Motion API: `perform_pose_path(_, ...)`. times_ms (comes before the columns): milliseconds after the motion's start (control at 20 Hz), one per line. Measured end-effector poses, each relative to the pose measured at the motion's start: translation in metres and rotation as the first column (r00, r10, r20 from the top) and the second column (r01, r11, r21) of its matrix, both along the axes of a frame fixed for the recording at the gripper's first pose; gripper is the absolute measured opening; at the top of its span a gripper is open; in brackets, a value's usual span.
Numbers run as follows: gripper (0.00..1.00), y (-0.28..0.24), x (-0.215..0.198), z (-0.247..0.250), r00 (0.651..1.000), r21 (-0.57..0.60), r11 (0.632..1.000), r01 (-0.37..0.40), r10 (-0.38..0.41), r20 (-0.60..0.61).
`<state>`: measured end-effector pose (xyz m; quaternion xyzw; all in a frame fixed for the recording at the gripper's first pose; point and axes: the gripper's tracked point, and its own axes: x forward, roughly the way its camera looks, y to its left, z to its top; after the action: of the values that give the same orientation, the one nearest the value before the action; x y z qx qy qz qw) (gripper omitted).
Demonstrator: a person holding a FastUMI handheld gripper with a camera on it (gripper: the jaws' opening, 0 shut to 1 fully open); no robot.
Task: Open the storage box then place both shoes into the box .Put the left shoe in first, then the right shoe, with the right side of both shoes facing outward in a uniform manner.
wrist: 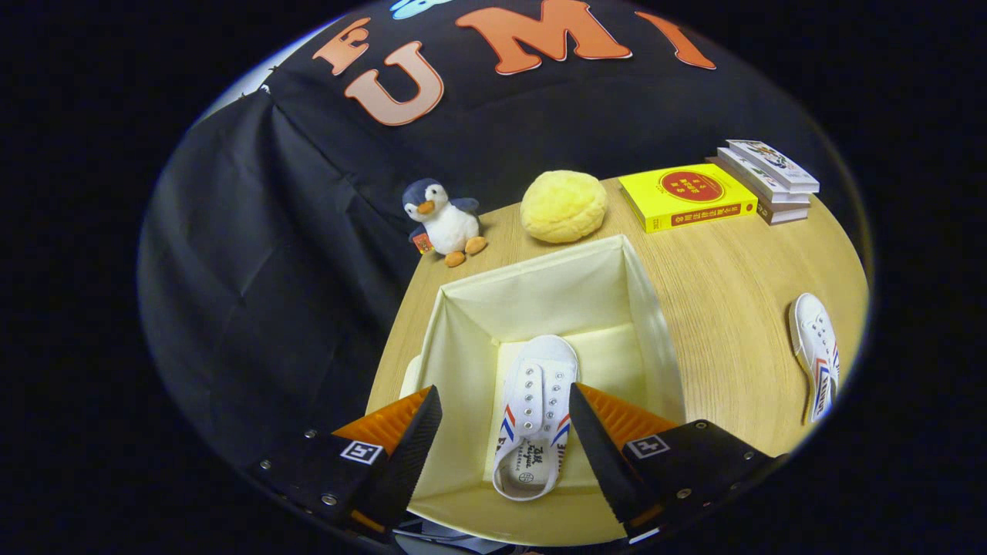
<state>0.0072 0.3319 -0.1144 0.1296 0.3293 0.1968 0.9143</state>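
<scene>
1. Gripper (pixel 505 439): fingers spread wide, holding nothing, poised above the open storage box (pixel 463 308).
2. First shoe (pixel 536 416): lying on the box floor, between the fingers.
3. Second shoe (pixel 816 354): on the table (pixel 725 308), well apart; likely light, soft canvas, best pinched across the heel collar.

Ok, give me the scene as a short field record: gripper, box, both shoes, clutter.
gripper: fingers open, above the box, either side of the shoe inside, gripping nothing
box: open, on the table
first shoe: in the box, sole down, toe away from the fingers
second shoe: on the table, right of the box, apart from it
clutter: penguin, yellow plush and books beyond the box
</scene>
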Motion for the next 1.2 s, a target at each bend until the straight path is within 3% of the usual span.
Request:
perform_pose_path(250, 0.99, -0.047, 0.001, 0.03, 0.996, -0.027, 1.0, 0.007, -0.005, 0.084)
perform_pose_path(450, 0.99, -0.102, 0.007, 0.036, 0.994, -0.025, 0.998, 0.056, -0.054, 0.098)
perform_pose_path(850, 0.98, -0.238, 0.02, 0.012, 0.978, -0.089, 0.977, 0.195, -0.187, 0.089)
perform_pose_path(1200, 0.99, -0.348, 0.024, -0.026, 0.953, -0.174, 0.937, 0.303, -0.293, 0.081)
